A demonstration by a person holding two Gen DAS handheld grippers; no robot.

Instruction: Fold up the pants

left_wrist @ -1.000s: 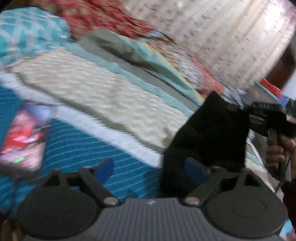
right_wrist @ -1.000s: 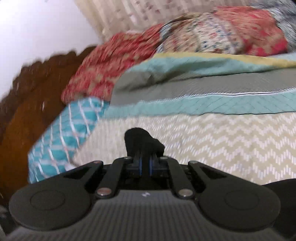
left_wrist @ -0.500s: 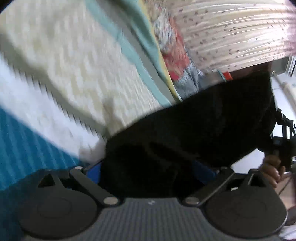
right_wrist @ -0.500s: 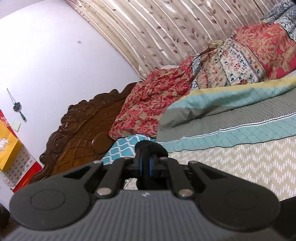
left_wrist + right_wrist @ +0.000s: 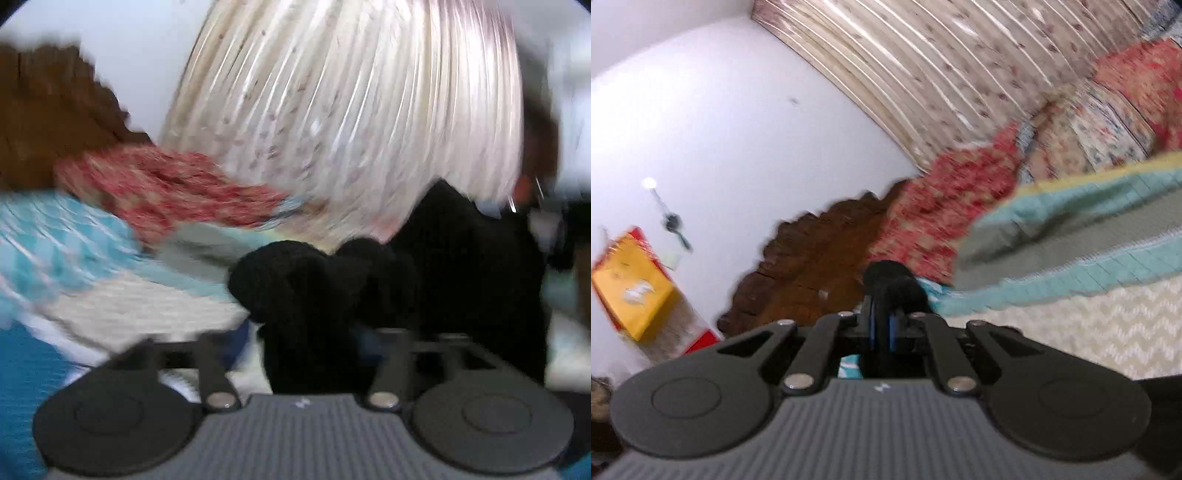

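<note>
Right now the left tool (image 5: 306, 339) has its jaws wide and closing, with a bunched fold of the black pants (image 5: 443, 266) between them at lower centre of its blurred view; whether the pads press on the cloth I cannot tell. The right tool (image 5: 882, 328) is pinched tight on a small tuft of the same pants (image 5: 890, 280), at the middle of its frame. Beyond lie the bed (image 5: 1089, 325) at right, the carved headboard (image 5: 812, 266) at centre, and the curtain (image 5: 942, 74) above.
</note>
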